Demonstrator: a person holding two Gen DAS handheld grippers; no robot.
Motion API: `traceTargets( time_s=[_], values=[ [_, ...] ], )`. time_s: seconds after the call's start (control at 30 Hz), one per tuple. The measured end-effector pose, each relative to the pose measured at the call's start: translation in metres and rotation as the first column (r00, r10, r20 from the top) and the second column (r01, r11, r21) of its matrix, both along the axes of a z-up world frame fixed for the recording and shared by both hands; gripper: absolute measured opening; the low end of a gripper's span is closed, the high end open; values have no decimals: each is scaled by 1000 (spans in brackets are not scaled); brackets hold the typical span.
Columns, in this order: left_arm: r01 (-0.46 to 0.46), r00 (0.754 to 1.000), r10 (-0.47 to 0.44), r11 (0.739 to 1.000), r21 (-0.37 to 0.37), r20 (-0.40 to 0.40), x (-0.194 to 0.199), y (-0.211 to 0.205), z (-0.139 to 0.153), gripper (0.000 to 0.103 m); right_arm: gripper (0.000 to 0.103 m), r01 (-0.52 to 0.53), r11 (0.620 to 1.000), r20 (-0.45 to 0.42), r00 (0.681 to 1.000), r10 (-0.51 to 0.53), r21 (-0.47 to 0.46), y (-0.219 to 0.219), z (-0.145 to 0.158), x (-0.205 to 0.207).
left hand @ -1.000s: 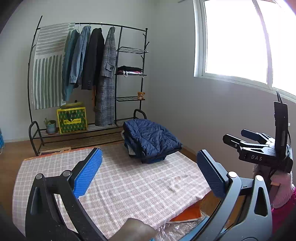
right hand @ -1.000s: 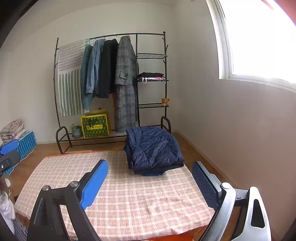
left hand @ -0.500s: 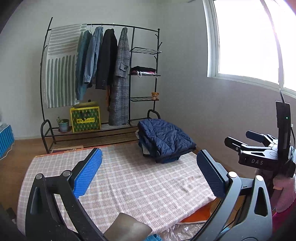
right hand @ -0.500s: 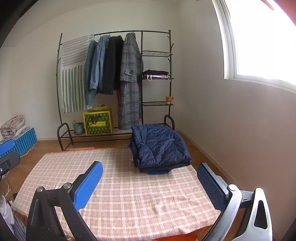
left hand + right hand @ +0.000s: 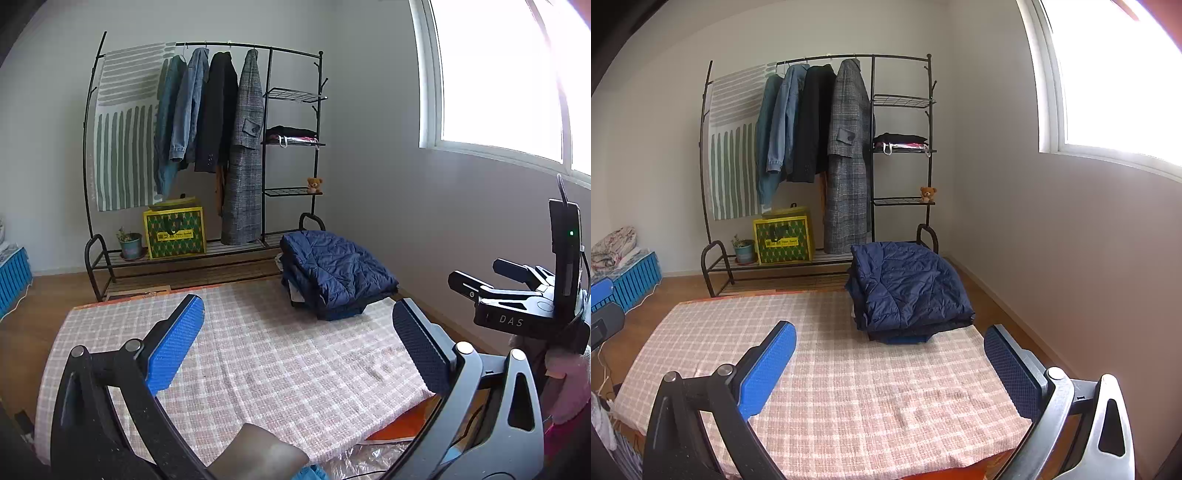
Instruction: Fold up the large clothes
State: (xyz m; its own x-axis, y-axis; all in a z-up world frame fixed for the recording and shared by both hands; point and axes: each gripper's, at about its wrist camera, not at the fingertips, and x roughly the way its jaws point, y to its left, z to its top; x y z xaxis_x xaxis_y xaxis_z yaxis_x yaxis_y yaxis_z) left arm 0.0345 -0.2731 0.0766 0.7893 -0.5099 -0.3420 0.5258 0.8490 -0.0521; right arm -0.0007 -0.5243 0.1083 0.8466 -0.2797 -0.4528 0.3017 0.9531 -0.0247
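Note:
A folded navy quilted jacket (image 5: 334, 273) (image 5: 908, 286) tops a small stack of folded clothes at the far right corner of the pink checked cloth (image 5: 258, 362) (image 5: 849, 387). My left gripper (image 5: 297, 347) is open and empty, held over the near part of the cloth. My right gripper (image 5: 890, 363) is also open with nothing between its fingers, well short of the stack. From the left wrist view the right gripper's body (image 5: 524, 306) shows at the right edge.
A black clothes rack (image 5: 820, 155) with hanging coats, shelves, a yellow-green box (image 5: 783, 240) and a potted plant stands against the far wall. A blue crate (image 5: 631, 280) sits at left. Window at right. Orange sheet and plastic wrap (image 5: 373, 458) lie at the cloth's near edge.
Both views have swung so the rack and folded stack shifted right in the frames. Both grippers stay open and empty.

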Motion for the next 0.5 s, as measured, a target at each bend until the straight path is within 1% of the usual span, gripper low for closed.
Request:
traceTargets(
  time_s=[0.5],
  values=[
    [0, 1000, 0, 1000, 1, -2, 0, 4, -2, 103, 103, -1, 1000, 2, 1000, 1, -6, 1, -1, 2]
  ],
)
